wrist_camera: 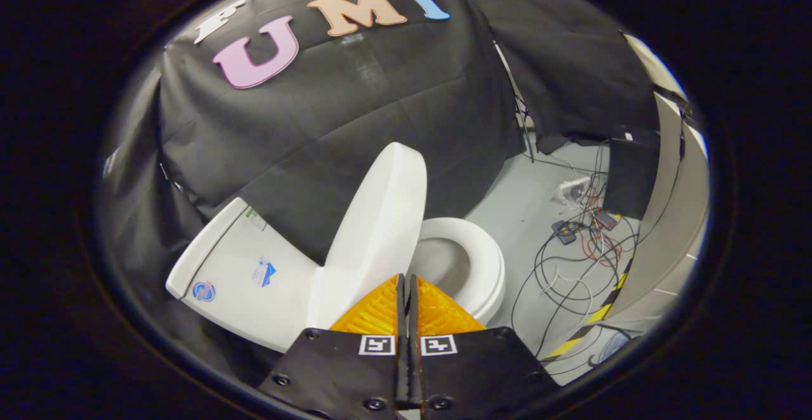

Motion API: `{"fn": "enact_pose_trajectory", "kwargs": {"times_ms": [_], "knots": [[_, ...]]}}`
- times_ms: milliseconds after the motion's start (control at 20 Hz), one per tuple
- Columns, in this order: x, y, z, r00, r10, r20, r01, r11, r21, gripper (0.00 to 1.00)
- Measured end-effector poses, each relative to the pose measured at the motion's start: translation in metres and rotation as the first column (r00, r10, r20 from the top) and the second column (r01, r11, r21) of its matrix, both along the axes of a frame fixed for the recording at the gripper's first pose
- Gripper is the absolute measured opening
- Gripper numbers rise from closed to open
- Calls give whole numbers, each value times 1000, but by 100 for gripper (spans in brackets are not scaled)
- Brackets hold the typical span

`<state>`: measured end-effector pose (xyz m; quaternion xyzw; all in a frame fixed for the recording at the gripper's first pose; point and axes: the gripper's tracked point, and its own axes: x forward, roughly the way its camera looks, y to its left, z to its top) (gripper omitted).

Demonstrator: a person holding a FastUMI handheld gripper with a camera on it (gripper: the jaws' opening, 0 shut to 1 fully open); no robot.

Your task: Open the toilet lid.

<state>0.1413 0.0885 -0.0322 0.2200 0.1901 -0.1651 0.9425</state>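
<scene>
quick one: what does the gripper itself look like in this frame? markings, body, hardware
The gripper has two wedge-shaped fingers with a ribbed, textured surface, tapering to a point. Each mounts on a flat black plate fixed with round screws. Each plate carries a square black-and-white fiducial tag near the inner edge. No cable visible on it.

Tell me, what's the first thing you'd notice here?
The white toilet lid stands raised just beyond the gripper, whose fingers are pressed together with nothing between them. Beside the lid sits the open toilet seat, and a tangle of cables lies on the floor past it.
</scene>
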Motion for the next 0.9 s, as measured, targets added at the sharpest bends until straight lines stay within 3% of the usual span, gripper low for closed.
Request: {"fn": "enact_pose_trajectory", "kwargs": {"times_ms": [450, 750, 800, 850, 900], "knots": [[3, 22, 27, 999, 46, 3, -45, 993, -108, 1], [4, 46, 58, 997, 82, 8, -78, 970, -231, 1], [14, 85, 84, 962, 234, 139, -213, 965, -150, 1], [27, 147, 117, 861, 381, 336, -394, 919, -32, 1], [33, 189, 140, 802, 443, 400, -479, 878, -11, 0]]}}
